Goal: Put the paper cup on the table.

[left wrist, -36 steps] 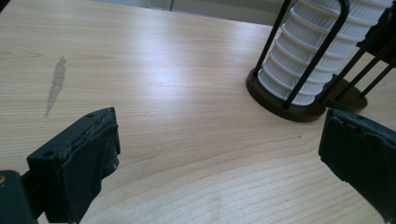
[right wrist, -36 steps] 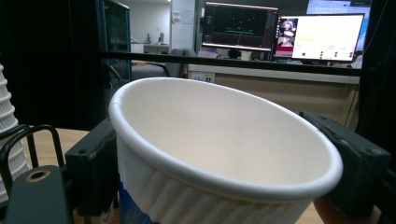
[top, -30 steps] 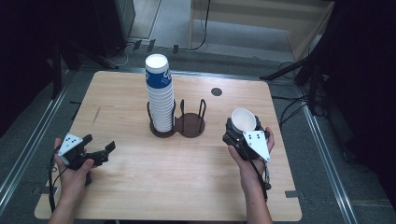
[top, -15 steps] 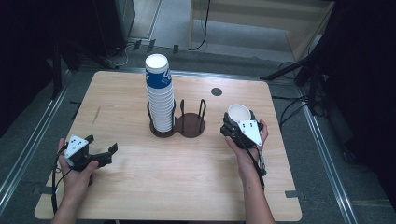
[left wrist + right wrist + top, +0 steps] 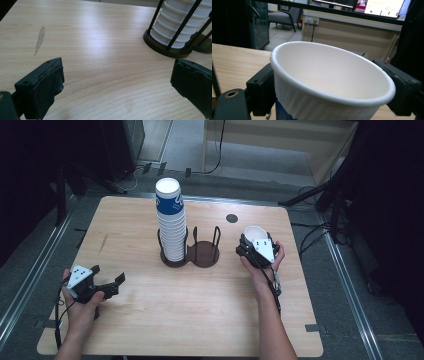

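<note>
A tall stack of blue-and-white paper cups stands in the left ring of a dark two-ring holder at mid-table. The right ring holds nothing. My right gripper is shut on a single white paper cup, held upright just right of the holder. In the right gripper view the cup sits between both jaws of the right gripper. My left gripper rests open near the table's front left, nothing between its jaws. The left gripper view shows the left gripper spread wide, the cup stack ahead to the right.
The wooden table has a small black round mark behind the holder and a pale scuff on its left side. Dark floor, rails and cables surround the table.
My right gripper has carried the cup away from the person and slightly left, closer to the holder. The left gripper has barely shifted.
</note>
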